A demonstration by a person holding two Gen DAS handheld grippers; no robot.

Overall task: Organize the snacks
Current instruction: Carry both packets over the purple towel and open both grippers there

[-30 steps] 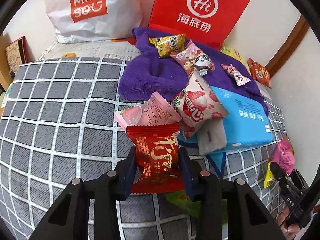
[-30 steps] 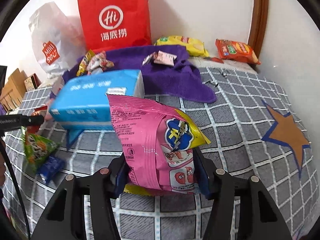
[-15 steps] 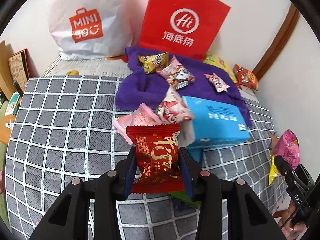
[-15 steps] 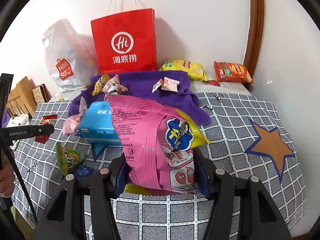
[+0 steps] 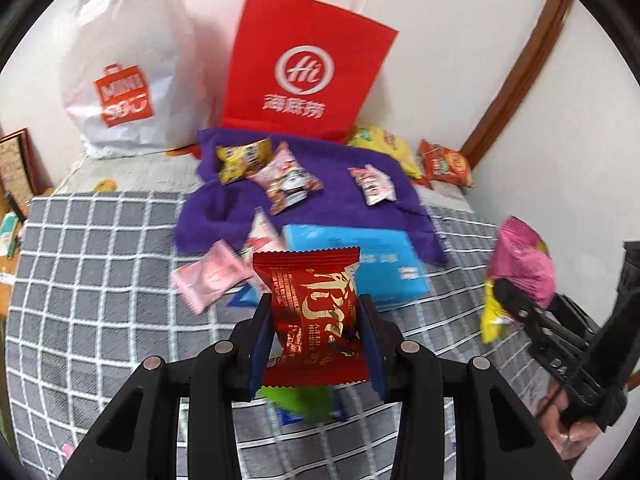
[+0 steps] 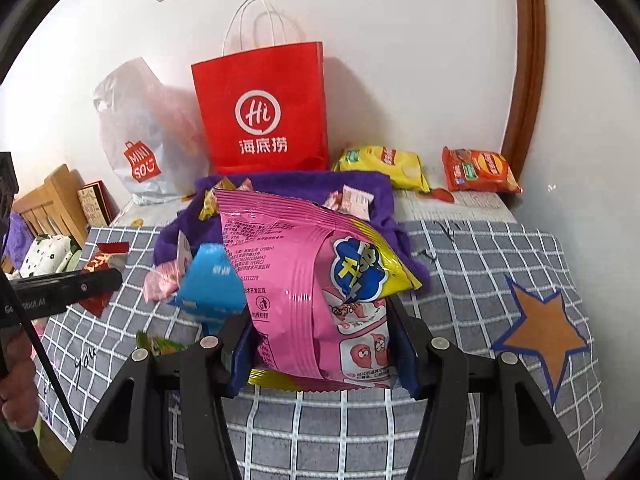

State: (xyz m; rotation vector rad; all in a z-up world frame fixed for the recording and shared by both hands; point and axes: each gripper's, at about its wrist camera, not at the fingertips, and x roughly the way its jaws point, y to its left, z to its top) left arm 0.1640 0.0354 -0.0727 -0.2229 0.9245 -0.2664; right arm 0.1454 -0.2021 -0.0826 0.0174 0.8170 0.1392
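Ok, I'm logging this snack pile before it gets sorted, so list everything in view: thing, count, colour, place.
Paper bag: 1, red, against the wall.
Plastic bag: 1, white, left of the paper bag.
Towel: 1, purple, below the paper bag.
Small packets on towel: 3, yellow, pink, pink-white.
Chip bag: 1, yellow, right of the towel.
Biscuit pack: 1, orange-red, by the right wall.
Tissue pack: 1, blue, at the towel's front edge.
Pale packets: 2, pink and white-red, left of the tissue pack.
Green packet: 1, on the grid sheet.
Red packet: 1, in the left gripper.
Pink bag: 1, in the right gripper.
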